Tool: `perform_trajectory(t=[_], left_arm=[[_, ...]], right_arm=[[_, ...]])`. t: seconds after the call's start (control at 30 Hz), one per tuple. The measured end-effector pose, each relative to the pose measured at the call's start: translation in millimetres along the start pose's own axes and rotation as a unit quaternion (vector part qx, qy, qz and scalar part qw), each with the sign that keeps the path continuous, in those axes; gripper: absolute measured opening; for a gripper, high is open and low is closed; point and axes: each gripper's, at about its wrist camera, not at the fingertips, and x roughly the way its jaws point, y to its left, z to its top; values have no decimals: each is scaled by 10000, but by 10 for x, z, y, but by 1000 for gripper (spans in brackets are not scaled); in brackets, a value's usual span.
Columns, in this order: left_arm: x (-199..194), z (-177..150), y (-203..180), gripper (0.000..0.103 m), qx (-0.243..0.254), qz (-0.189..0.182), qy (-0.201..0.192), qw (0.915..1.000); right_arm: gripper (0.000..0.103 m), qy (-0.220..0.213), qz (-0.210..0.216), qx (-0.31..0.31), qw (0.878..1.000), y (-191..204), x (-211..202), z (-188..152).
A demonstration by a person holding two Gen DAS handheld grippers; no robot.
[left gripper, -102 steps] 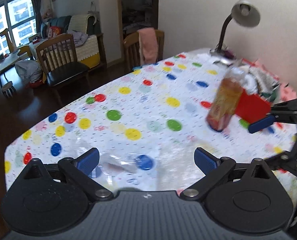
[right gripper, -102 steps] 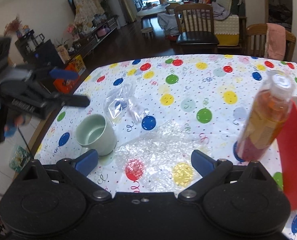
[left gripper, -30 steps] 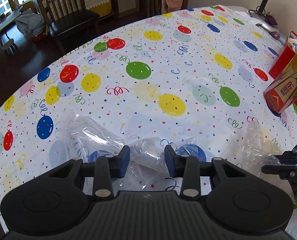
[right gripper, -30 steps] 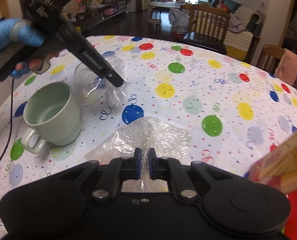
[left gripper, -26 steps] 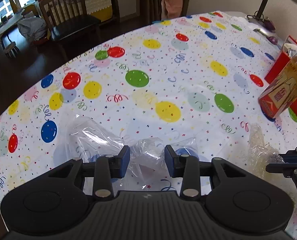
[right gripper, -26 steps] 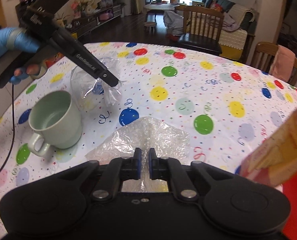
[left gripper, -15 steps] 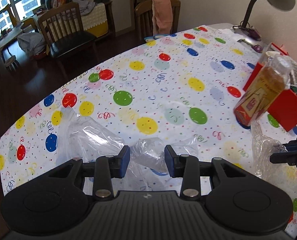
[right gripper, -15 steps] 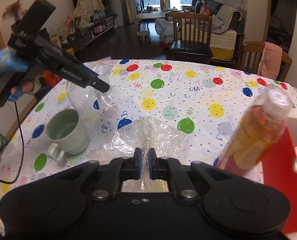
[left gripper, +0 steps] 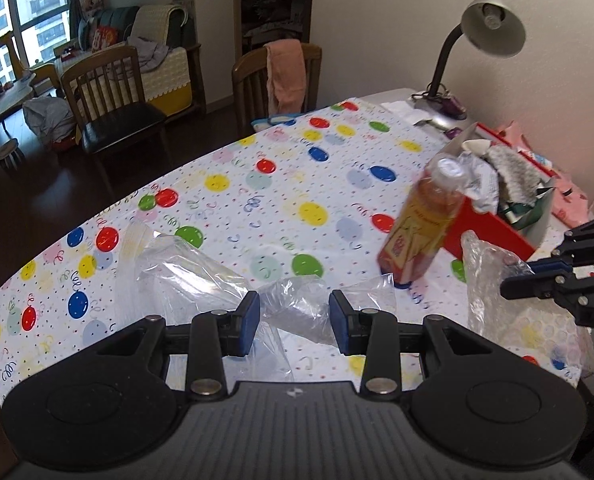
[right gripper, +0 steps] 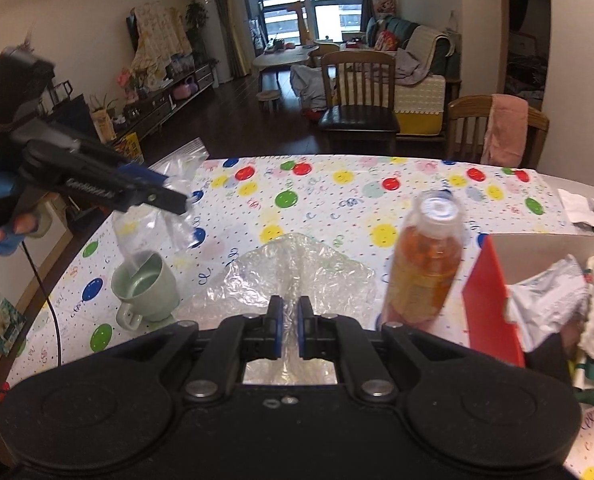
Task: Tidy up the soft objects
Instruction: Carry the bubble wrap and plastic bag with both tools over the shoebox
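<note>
My left gripper (left gripper: 293, 322) is shut on a clear plastic bag (left gripper: 193, 268) and holds it off the table; it also shows in the right wrist view (right gripper: 165, 196) with the bag (right gripper: 153, 220) hanging from it. My right gripper (right gripper: 290, 332) is shut on a sheet of bubble wrap (right gripper: 297, 268), lifted above the table; in the left wrist view it (left gripper: 537, 276) holds the wrap (left gripper: 485, 268) at the right. A red box (right gripper: 493, 300) holding soft items (left gripper: 509, 176) stands at the right.
An orange drink bottle (right gripper: 425, 264) stands upright beside the red box. A pale green mug (right gripper: 145, 292) sits on the balloon-print tablecloth (left gripper: 257, 208) at the left. A desk lamp (left gripper: 485, 36) stands at the far corner. Chairs (right gripper: 361, 96) stand beyond the table.
Both grippers closed on their plastic pieces and have risen from the table, lifting the bag and the bubble wrap. More of the room and the red box now shows.
</note>
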Motion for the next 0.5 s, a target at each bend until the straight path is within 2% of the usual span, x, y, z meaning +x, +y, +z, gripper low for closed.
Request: perform_trajectory(t=[0.3, 0.5], left_arm=[[-235, 83, -537, 37, 128, -186, -154, 9996], [-240, 220, -1039, 37, 202, -469, -212, 9985]], right_arm=[[6, -147, -77, 233, 9996, -414, -413, 11], [6, -207, -229, 382, 9988, -842, -635, -8]])
